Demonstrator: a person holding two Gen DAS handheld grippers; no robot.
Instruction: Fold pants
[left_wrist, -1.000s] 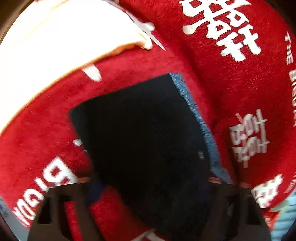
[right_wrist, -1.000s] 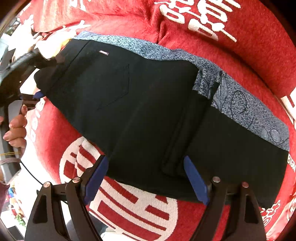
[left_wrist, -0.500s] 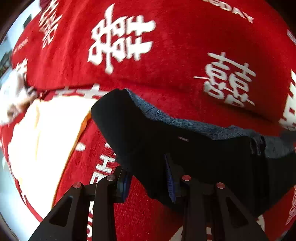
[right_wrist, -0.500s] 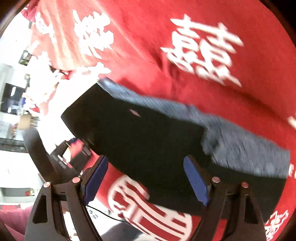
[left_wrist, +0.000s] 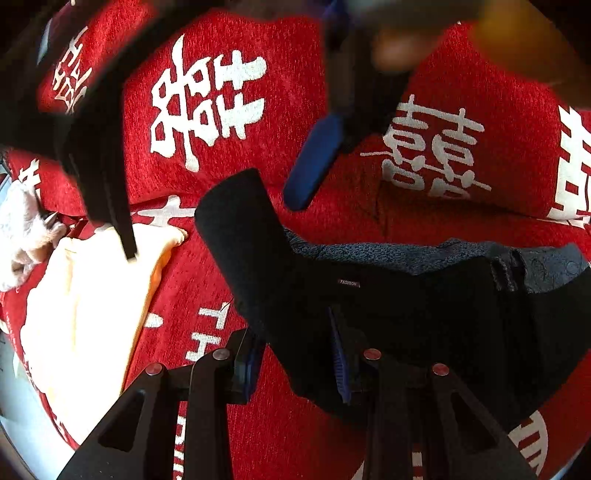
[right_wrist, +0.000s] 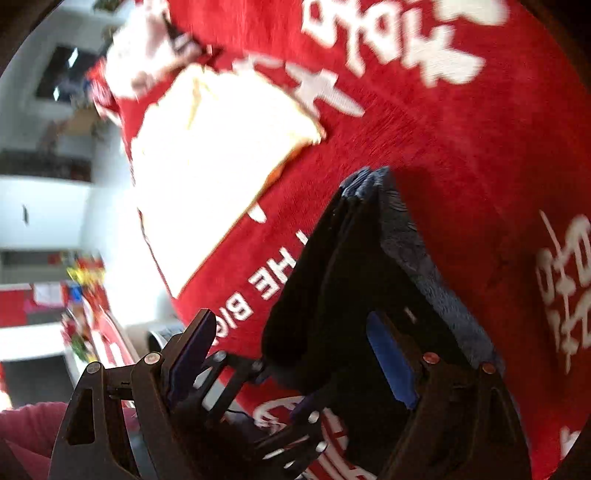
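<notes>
Left gripper (left_wrist: 295, 362) clamped on a lifted corner of the black pants (left_wrist: 424, 317); right gripper (right_wrist: 291, 354) spread wide, empty, just above. Pants lying mid red sofa cover (left_wrist: 295, 92), beside a cream cloth (left_wrist: 85, 314). Probably mid-fold: next, right gripper to pinch the neighbouring edge.

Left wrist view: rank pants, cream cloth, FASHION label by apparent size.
1. Pants, largest.
2. Cream cloth, clearly smaller, though partly cut off at the frame edge.
3. FASHION label, tiny.
</notes>
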